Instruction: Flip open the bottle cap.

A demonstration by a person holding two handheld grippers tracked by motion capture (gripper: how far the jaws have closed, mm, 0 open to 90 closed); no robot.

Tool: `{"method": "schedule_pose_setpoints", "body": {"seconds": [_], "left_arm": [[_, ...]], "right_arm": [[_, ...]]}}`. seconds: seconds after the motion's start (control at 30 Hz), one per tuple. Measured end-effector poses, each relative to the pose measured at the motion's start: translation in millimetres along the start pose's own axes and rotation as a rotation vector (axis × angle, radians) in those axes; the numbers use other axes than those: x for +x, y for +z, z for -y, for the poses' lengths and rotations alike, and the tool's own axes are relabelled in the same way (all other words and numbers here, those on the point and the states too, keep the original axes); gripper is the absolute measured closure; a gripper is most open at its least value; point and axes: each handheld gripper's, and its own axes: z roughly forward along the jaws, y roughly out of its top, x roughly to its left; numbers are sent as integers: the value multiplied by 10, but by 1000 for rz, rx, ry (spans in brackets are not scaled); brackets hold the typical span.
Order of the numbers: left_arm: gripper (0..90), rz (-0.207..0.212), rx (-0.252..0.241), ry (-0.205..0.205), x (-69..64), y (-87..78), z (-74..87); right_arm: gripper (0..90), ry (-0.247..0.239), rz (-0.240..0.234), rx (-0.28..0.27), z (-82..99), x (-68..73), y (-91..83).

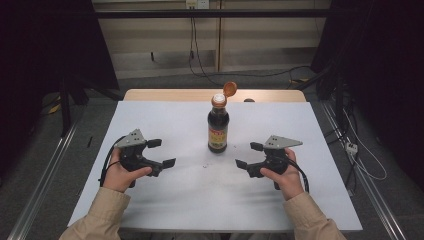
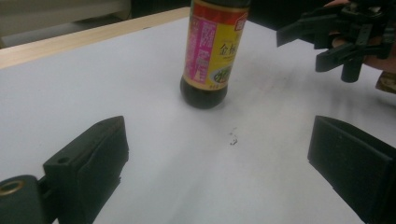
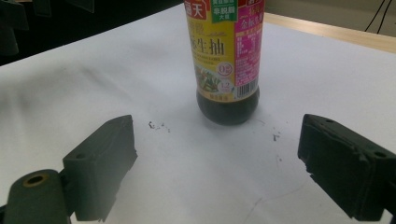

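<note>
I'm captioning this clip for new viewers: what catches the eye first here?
The dark sauce bottle stands upright mid-table on the white sheet, its orange flip cap hinged open. On either side, the left gripper and right gripper rest with jaws open, pointing toward it and touching nothing.

Beige sleeves [image 1: 102,212], black plastic grippers

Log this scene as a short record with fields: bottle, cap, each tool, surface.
bottle: dark sauce bottle, upright, yellow and pink label, between the two tools
cap: orange flip cap, hinged open
left tool: open, held on the table, apart from the bottle
right tool: open, held on the table, apart from the bottle
surface: white sheet on a wooden table
</note>
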Motion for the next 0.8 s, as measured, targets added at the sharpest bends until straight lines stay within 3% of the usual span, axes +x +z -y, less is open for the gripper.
{"method": "schedule_pose_setpoints", "body": {"seconds": [0.8], "left_arm": [[51,-10,18,-16,-49,-142,255]], "right_arm": [[112,-3,28,-2,192,28,-260]]}}
